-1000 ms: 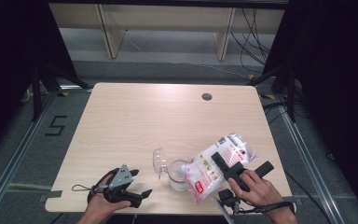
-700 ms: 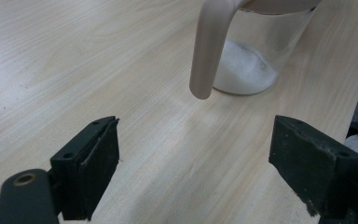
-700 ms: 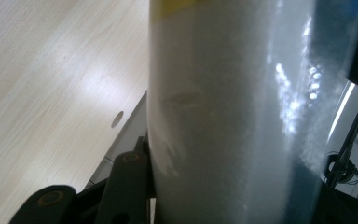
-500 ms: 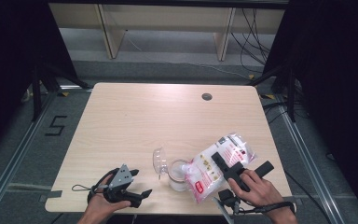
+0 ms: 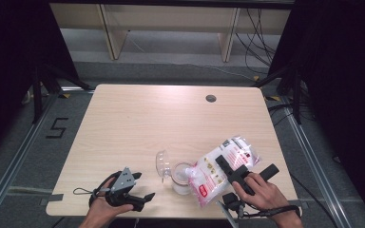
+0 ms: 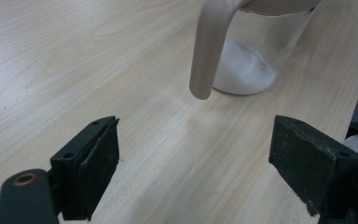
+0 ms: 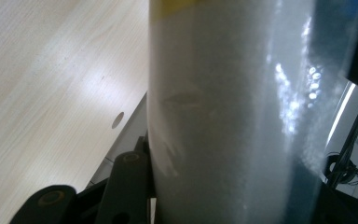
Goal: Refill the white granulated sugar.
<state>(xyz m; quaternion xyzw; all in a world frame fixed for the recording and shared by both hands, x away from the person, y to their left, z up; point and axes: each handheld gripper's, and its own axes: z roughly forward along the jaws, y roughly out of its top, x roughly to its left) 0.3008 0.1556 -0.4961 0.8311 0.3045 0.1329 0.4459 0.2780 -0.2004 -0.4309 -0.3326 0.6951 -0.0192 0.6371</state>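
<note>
A person at a wooden table (image 5: 138, 118) tips a bag of white powder (image 5: 221, 168) over a clear measuring jug (image 5: 180, 176).

The right gripper (image 5: 235, 172) is clenched on the bag, its mouth at the jug's rim near the front edge. The left gripper (image 5: 132, 190), jaws released and holding nothing, rests beside the jug's handle (image 6: 209, 46). Unbraced, the jug could likely slide or tip; a steeper tilt might dump powder past the rim.

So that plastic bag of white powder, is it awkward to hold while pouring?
Probably. The bag, clamped in the right gripper, looks soft and bulges, so it likely sags and shifts as powder runs out. Its glossy film may be slippery. The jug under it looks light and could tip if nudged.
</note>
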